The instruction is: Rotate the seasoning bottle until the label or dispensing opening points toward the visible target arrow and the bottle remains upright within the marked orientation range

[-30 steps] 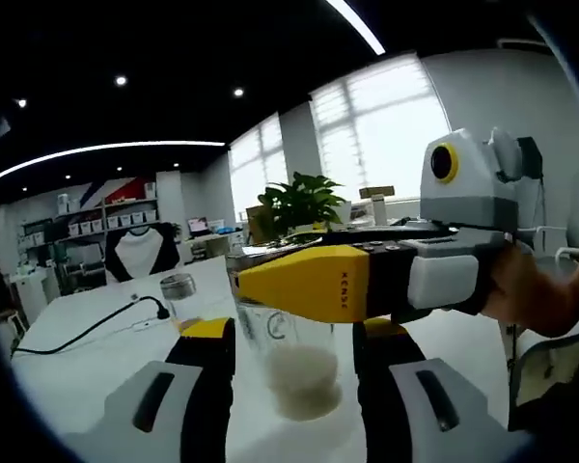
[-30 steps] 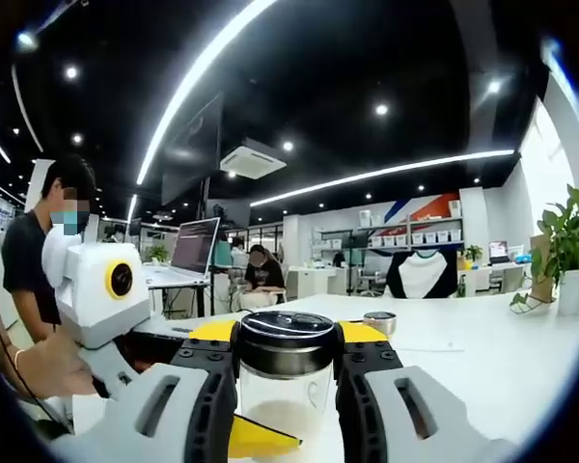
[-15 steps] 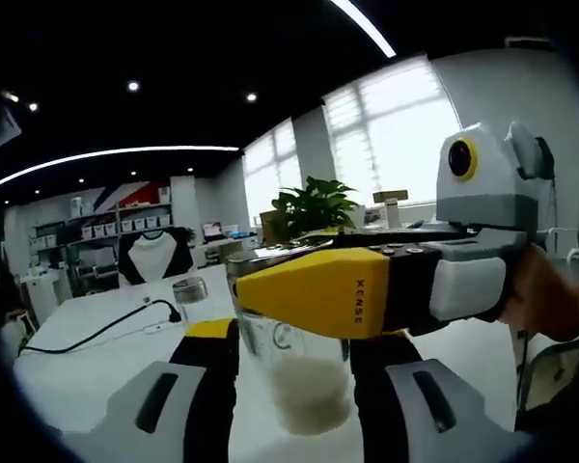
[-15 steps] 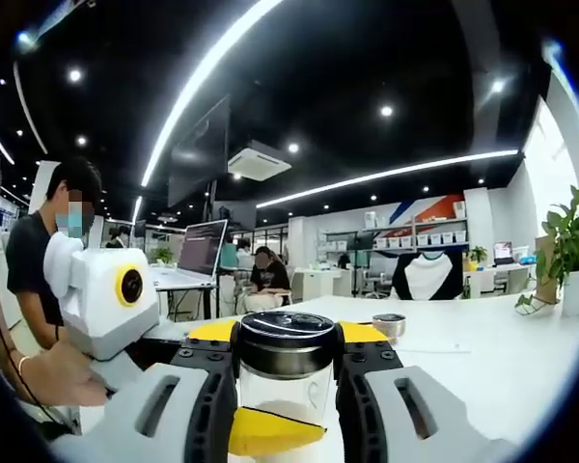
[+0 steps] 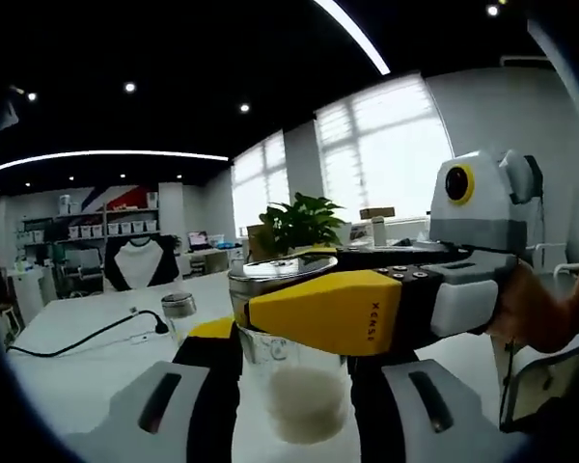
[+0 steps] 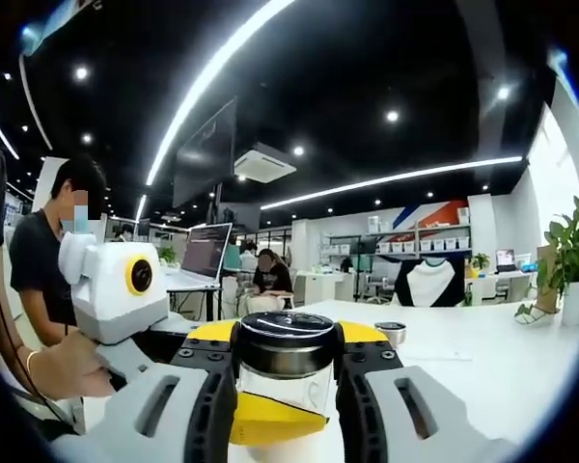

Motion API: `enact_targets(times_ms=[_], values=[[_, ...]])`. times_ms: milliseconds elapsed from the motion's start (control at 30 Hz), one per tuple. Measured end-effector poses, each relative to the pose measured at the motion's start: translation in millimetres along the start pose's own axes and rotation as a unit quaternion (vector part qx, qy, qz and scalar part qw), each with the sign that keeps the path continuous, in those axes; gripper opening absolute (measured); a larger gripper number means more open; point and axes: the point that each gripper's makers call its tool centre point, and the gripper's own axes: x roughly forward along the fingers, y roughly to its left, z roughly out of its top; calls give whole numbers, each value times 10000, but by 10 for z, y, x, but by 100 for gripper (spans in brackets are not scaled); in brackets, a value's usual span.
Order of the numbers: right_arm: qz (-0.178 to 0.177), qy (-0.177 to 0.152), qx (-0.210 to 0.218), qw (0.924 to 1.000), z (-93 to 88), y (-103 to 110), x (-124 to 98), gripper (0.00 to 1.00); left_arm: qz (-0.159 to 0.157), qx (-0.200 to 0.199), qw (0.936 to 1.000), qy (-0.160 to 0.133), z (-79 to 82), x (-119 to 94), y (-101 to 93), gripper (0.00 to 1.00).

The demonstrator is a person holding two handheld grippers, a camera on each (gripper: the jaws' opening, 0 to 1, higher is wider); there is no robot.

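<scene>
The seasoning bottle [image 5: 297, 395] is a clear glass jar, upright, with white granules in its lower part and a dark, metal-rimmed lid [image 6: 287, 340]. My left gripper [image 5: 291, 340] is shut on the glass body, one jaw on each side. My right gripper [image 6: 287, 333] is shut on the lid. In the left gripper view the right gripper [image 5: 270, 299] reaches in from the right, its yellow finger lying across the lid. In the right gripper view the left gripper [image 6: 270, 421] comes in from the left, its yellow fingertip against the glass below the lid. I see no label or arrow.
A white table [image 5: 87, 371] lies under the bottle. On it are a black cable with a plug [image 5: 96, 330] and a small metal-lidded jar [image 5: 179, 306]. A potted plant [image 5: 304, 220] stands further back. People sit at a laptop [image 6: 207, 256] on the left.
Both grippers keep their hold on the bottle. In the right gripper view the left gripper has drifted right and up, and its yellow fingertip covers more of the glass.
</scene>
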Motion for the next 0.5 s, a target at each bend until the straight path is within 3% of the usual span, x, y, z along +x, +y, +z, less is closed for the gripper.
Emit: enact_targets(times_ms=[300, 500], values=[[119, 61, 148, 9998, 1, 18, -86, 36, -323, -21, 9993, -174, 22, -27, -63, 43], [279, 99, 115, 9995, -11, 65, -135, 36, -561, 28, 9983, -134, 10, -60, -107, 42]])
